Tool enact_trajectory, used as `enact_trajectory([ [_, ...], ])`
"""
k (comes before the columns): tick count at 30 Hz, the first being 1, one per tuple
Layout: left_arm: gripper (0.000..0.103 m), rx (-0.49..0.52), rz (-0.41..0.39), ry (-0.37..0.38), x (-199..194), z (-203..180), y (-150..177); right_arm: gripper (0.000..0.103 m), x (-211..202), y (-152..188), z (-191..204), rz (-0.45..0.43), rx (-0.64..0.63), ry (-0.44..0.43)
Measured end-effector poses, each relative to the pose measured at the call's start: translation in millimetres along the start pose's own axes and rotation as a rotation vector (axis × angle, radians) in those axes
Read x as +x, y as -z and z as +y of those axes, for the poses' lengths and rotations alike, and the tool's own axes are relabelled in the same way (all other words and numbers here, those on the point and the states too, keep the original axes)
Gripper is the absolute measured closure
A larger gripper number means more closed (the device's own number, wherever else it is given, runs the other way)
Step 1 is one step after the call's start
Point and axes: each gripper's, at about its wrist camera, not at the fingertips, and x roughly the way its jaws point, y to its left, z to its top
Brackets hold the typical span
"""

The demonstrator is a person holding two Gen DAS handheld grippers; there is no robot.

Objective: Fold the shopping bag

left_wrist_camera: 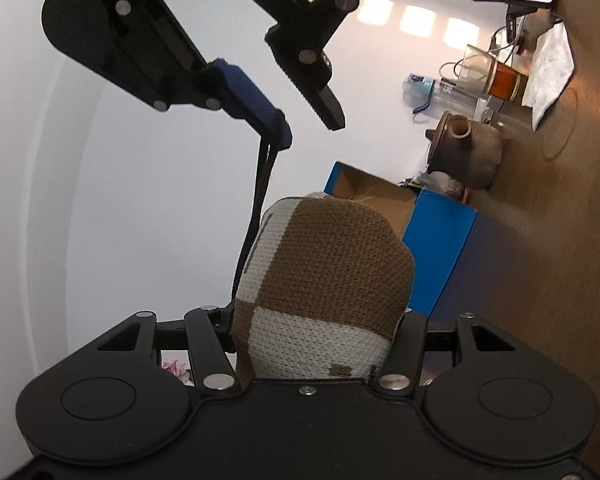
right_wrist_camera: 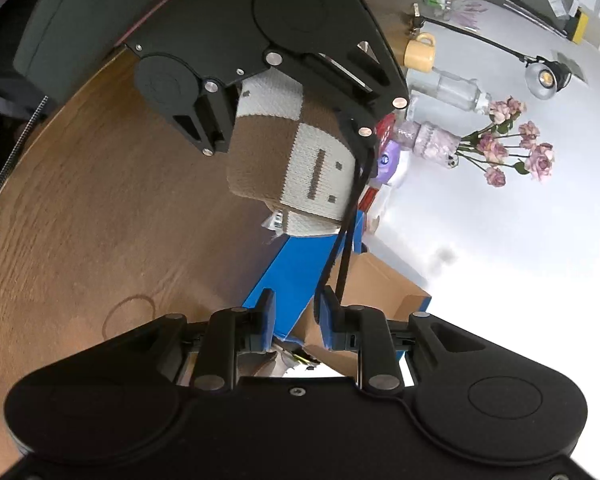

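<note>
Shopping bag [left_wrist_camera: 324, 284] — rolled; clamped crosswise — left hand-held gripper [left_wrist_camera: 316, 344]

A wooden table [right_wrist_camera: 72, 208] with visible grain and a faint ring mark stands against a plain white wall [left_wrist_camera: 120, 200]. A black desk lamp [right_wrist_camera: 546, 76] glows near pink flowers [right_wrist_camera: 512, 148], and bright rectangular light patches [left_wrist_camera: 416, 20] fall on the wall.
</note>
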Motion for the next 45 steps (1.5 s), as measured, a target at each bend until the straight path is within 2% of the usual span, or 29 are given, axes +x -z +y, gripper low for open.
enact_trajectory([
  [4, 0.049, 0.038, 0.002, 0.043, 3.0, -4.2, 0.0, 0.078, -2.7, -11.2, 0.7, 0.013, -0.015, -0.012],
  [14, 0.047, 0.073, -0.026, 0.038, 2.8, -12.4, -0.9, 0.078, -5.3, -11.5, 2.7, 0.043, -0.059, -0.006],
  [20, 0.046, -0.029, -0.048, -0.102, -0.8, 3.7, 2.9, 0.078, -3.5, -12.6, 2.7, 0.023, -0.066, 0.013],
  [25, 0.047, -0.109, -0.069, -0.194, -4.2, 23.0, 6.6, 0.078, -7.9, -11.4, -1.4, -0.016, -0.052, 0.073],
  [29, 0.048, -0.146, -0.150, -0.308, -15.5, 36.1, 10.2, 0.064, -16.9, -12.2, -5.3, -0.068, -0.021, 0.113],
  [33, 0.049, -0.181, -0.228, -0.414, -26.8, 48.4, 13.7, 0.061, -24.2, -9.3, -15.4, -0.111, 0.025, 0.156],
  [38, 0.049, -0.202, -0.279, -0.409, -38.7, 53.8, 17.6, 0.061, -36.0, -4.3, -25.1, -0.181, 0.087, 0.145],
  [42, 0.049, -0.205, -0.303, -0.399, -46.9, 54.0, 18.0, 0.061, -32.6, -2.5, -26.9, -0.144, 0.090, 0.186],
  [43, 0.048, -0.216, -0.299, -0.412, -46.7, 57.0, 17.9, 0.067, -31.0, -1.2, -28.8, -0.126, 0.098, 0.185],
  [45, 0.049, -0.236, -0.290, -0.441, -45.8, 62.7, 17.5, 0.067, -26.5, 2.3, -30.8, -0.091, 0.108, 0.153],
])
